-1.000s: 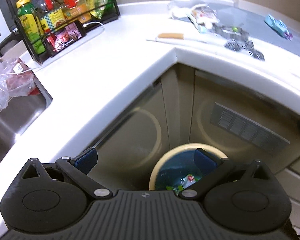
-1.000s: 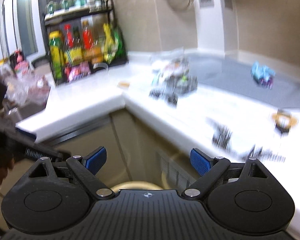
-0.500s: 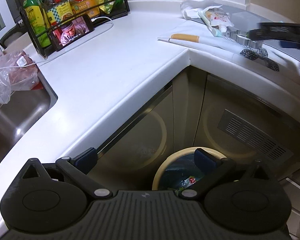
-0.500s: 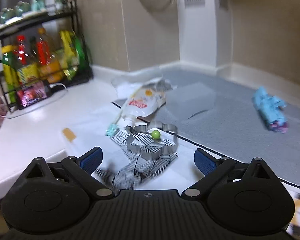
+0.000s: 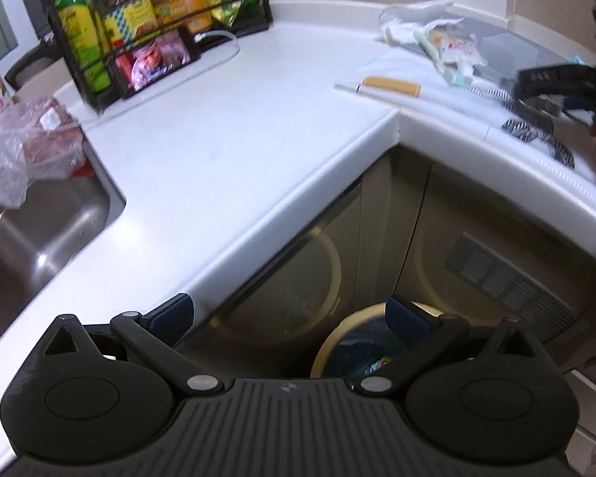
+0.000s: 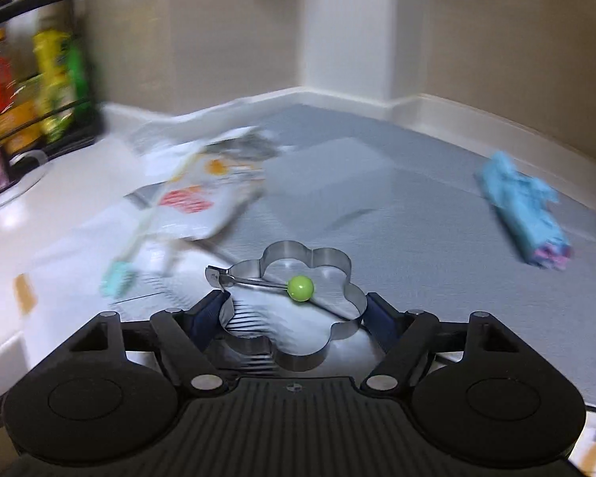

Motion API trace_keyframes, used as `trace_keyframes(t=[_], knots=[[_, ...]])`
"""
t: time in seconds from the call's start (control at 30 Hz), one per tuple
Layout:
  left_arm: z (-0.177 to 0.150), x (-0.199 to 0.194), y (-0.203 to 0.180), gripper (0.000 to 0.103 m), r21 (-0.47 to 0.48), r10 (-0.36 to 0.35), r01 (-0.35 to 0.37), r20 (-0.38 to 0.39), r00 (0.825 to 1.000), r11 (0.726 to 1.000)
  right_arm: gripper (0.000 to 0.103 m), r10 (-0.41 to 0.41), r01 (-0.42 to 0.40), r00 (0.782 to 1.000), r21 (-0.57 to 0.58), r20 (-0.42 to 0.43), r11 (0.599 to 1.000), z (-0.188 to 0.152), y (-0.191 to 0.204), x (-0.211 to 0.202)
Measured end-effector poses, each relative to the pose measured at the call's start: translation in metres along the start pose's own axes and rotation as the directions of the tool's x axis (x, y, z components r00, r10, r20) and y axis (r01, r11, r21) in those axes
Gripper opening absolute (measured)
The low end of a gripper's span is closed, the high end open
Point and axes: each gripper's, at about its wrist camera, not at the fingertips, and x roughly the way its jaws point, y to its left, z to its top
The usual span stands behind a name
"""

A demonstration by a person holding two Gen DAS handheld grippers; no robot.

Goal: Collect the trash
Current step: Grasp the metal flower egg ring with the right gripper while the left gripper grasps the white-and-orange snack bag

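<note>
The right gripper (image 6: 294, 314) sits low over the white table (image 5: 226, 135). A shiny metal flower-shaped ring with a thin wire handle and a green ball on its tip (image 6: 298, 310) lies between its jaws. The jaws are closing, one blue pad at the ring's 9 o'clock side and one at its 3 o'clock side. They look very close to the metal, but I cannot tell if they press on it yet. My guess is that this ring is the next thing to pick up.

More trash waits on the table. A white crinkly food packet with red and orange print (image 6: 202, 202) lies at 11 o'clock from the ring, and a crumpled light blue wrapper (image 6: 524, 214) lies at 2 o'clock, well apart, on the grey mat (image 6: 377, 198).

The left gripper (image 5: 290, 318) hangs with its jaws wide open and nothing in them. Below it on the floor, at 5 o'clock from the table's corner, stands the round bin with a cream rim and a dark blue bag (image 5: 337, 342). It stands there so trash can drop straight in.
</note>
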Motion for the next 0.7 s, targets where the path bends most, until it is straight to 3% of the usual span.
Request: trace_keyframes(t=[0.2, 0.37, 0.5, 0.7], knots=[[0.048, 0.002, -0.025, 0.103, 0.058, 0.013, -0.019, 0.114, 0.993, 0.998, 0.078, -0.046, 0.041, 0.998, 0.123, 0.043, 0.992, -0.001, -0.06, -0.01], [0.117, 0.012, -0.061, 0.103, 0.088, -0.025, 0.006, 0.216, 0.976, 0.996, 0.078, 0.065, -0.076, 0.996, 0.205, 0.06, 0.976, -0.007, -0.093, -0.006], [0.179, 0.035, -0.097, 0.103, 0.128, -0.107, 0.082, 0.207, 0.972, 0.988, 0.078, 0.129, -0.146, 0.988, 0.236, 0.084, 0.961, -0.009, -0.1, -0.005], [0.243, 0.072, -0.154, 0.103, 0.24, -0.162, 0.117, 0.176, 0.971, 0.964, 0.078, 0.134, -0.151, 0.987, 0.242, 0.085, 0.959, -0.008, -0.1, -0.006]])
